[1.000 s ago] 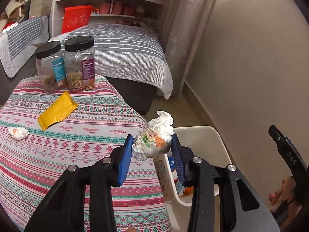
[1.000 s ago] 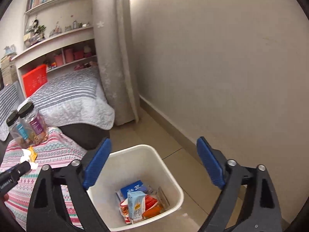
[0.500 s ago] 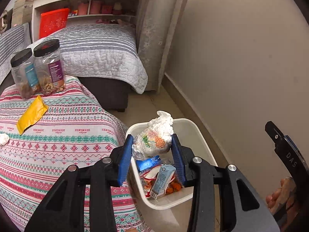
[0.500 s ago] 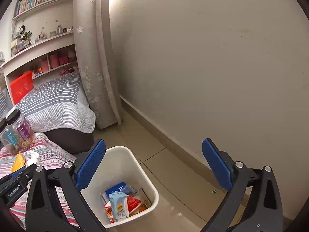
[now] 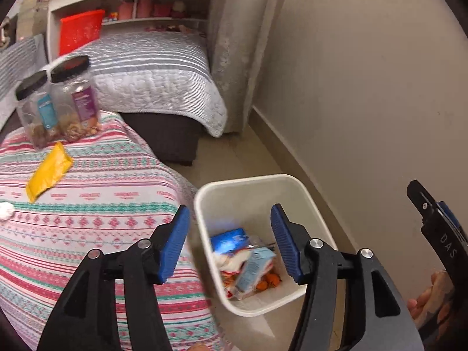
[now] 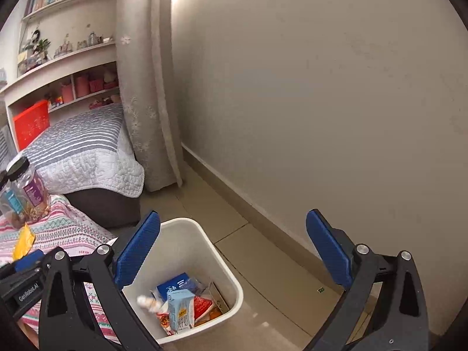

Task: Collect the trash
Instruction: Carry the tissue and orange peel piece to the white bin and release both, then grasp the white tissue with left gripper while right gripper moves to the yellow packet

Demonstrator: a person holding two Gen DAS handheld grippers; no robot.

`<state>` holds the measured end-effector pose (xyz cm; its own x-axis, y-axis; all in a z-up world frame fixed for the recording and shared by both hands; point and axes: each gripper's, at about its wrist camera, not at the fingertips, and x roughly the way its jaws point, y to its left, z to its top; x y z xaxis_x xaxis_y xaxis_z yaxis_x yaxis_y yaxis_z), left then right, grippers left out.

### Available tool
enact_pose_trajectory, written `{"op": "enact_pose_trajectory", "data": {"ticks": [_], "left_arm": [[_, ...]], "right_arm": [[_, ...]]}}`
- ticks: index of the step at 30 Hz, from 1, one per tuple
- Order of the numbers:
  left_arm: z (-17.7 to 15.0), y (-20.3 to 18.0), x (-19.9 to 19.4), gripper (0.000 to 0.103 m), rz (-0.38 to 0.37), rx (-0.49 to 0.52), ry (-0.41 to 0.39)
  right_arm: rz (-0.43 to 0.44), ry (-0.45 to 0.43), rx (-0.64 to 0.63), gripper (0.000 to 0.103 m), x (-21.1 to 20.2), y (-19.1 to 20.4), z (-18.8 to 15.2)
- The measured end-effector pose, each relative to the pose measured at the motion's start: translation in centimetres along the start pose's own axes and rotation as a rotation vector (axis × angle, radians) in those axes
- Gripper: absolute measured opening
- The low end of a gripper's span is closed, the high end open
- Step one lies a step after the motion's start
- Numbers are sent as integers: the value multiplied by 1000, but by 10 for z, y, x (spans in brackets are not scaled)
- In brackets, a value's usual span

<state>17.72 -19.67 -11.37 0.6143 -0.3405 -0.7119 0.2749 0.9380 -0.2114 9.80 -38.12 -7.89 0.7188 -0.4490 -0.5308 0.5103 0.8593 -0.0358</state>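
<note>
The left gripper [image 5: 229, 241] hovers over the white bin [image 5: 245, 184], its fingers just spread and empty, so the crumpled wad [image 6: 147, 302] drops among the cartons; the right gripper [image 6: 234, 251] waits wide open, holding nothing.

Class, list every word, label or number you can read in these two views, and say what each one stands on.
"GenRobot.AI": on the left gripper, seen from the right wrist.
"DAS": on the right gripper, at the edge of the left wrist view.
Jar labels: too blurred to read.
Tablecloth lettering: too blurred.
Blue box and carton in the bin: print too small.
</note>
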Motion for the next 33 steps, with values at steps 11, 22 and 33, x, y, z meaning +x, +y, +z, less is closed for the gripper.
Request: {"op": "enact_pose_trajectory", "data": {"ticks": [11, 22, 33], "left_arm": [[8, 68, -39, 72, 149, -65, -63], [4, 171, -64, 73, 318, -191, -46], [-16, 321, -42, 73, 587, -496, 121]], "right_arm": [[87, 4, -129, 96, -12, 82, -8], [215, 14, -215, 96, -24, 182, -21], [301, 67, -310, 96, -23, 252, -50]]}}
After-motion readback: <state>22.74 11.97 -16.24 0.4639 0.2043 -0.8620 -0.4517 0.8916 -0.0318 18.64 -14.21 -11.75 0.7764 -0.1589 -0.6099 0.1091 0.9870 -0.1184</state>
